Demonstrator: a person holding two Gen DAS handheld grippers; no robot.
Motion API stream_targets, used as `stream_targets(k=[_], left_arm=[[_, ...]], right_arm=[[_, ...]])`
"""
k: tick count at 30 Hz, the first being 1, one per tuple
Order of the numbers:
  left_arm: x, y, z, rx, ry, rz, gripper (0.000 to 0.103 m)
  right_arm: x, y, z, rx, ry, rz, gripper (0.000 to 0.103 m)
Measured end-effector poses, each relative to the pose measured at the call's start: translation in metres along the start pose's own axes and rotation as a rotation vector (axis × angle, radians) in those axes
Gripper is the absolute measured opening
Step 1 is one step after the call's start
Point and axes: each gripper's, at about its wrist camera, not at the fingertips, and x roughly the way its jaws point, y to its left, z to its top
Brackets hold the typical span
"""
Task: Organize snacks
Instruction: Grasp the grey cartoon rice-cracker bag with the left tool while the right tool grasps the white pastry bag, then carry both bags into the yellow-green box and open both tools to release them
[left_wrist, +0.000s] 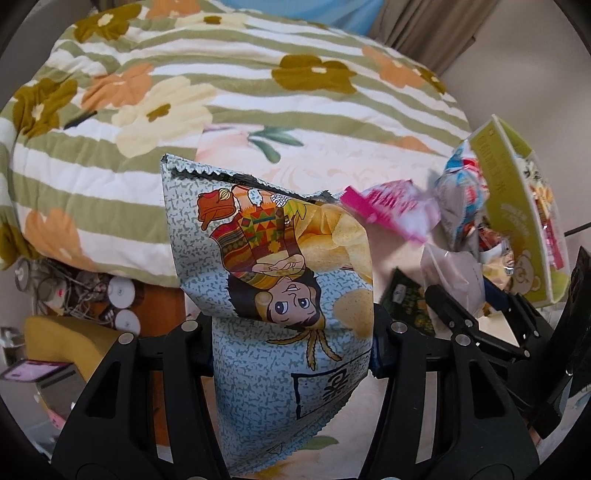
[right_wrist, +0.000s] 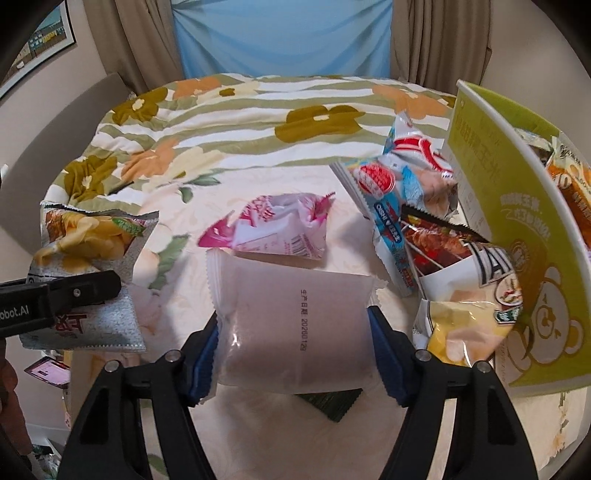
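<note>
My left gripper (left_wrist: 291, 343) is shut on a grey speckled chip bag (left_wrist: 266, 240) printed with a cartoon figure, held clear above the bed. The right wrist view shows that bag (right_wrist: 88, 254) and the left gripper (right_wrist: 74, 291) at the left edge. My right gripper (right_wrist: 295, 332) is shut on a pale translucent packet (right_wrist: 291, 295), its blue pads pressing both sides. In the left wrist view this right gripper (left_wrist: 461, 317) and its packet (left_wrist: 454, 273) appear at the right. A pink packet (right_wrist: 273, 229) lies on the sheet just beyond.
A green carton with a bear print (right_wrist: 517, 258) stands at the right, holding several snack bags. Against it lean a blue-and-red packet (right_wrist: 399, 177), a skewer-print bag (right_wrist: 454, 251) and a yellow chip packet (right_wrist: 461, 332). A dark green packet (right_wrist: 328, 402) lies under my right gripper. A floral quilt (right_wrist: 221, 129) covers the far bed.
</note>
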Motion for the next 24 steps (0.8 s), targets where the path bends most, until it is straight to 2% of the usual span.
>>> stream_targets(k=[6,13,18,24], left_arm=[[-0.026,-0.012,0.003,0.028,-0.038,-0.056,0.052],[-0.054,-0.057,0.021,0.113,-0.107,-0.111,0.052],[-0.071,-0.100,0.033,0.139,-0.159,-0.143,0.052],[-0.080,-0.174,0.039,0.160,-0.200,-0.182,0.052]], right_arm=[[-0.035,0.001,0.000,0.021,-0.049,0.022,0.068],[-0.096,-0.016,0.012,0.057,-0.153,0.018,0.068],[-0.135,-0.048,0.021,0.090,-0.218,-0.002,0.068],[-0.171,-0.110,0.025,0.110,-0.270,-0.035,0.068]])
